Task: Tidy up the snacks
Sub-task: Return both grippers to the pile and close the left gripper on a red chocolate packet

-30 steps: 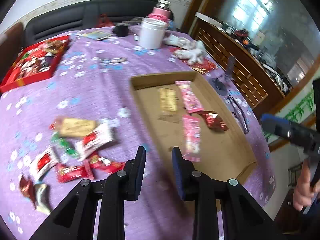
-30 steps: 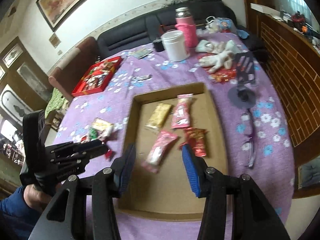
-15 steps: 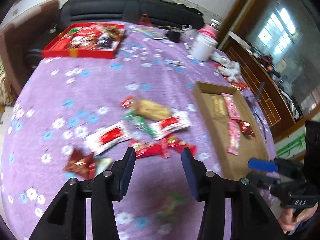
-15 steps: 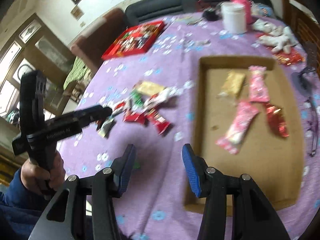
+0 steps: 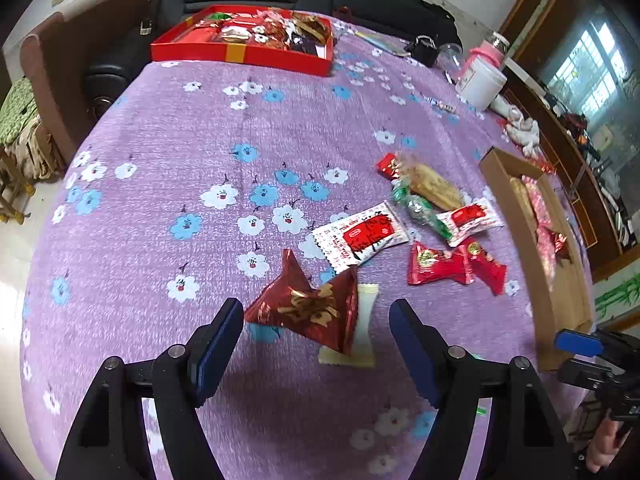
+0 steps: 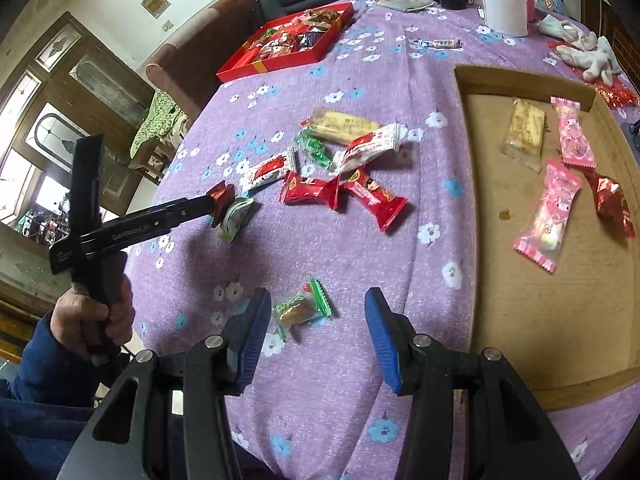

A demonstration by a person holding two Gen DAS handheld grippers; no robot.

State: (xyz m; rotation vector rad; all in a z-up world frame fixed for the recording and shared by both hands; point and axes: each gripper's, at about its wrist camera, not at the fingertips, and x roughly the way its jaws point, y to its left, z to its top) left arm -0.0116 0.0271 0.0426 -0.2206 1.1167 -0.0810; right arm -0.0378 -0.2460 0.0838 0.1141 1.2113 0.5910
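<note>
Several loose snack packets lie on the purple-clothed bench (image 5: 168, 128) beside the cardboard tray (image 6: 520, 344). Left claw (image 5: 316, 344) is opening, straddling a dark red foil packet (image 5: 308, 308), untouched. Right claw (image 6: 316, 336) stands half-wide over a small green-ended candy (image 6: 302, 310). Wrappers look light, crinkly, slippery; pinch the body, not the ends.

left wrist: looks steeply down along its fingers (image 5: 224, 340), close over the tabletop (image 5: 168, 184), red box (image 5: 244, 46) at far end | right wrist: same downward tilt, close, cardboard tray (image 6: 536, 280) to its right of the red box (image 6: 288, 40) | shared: snack pile (image 5: 432, 220) (image 6: 340, 160) between box and tray
</note>
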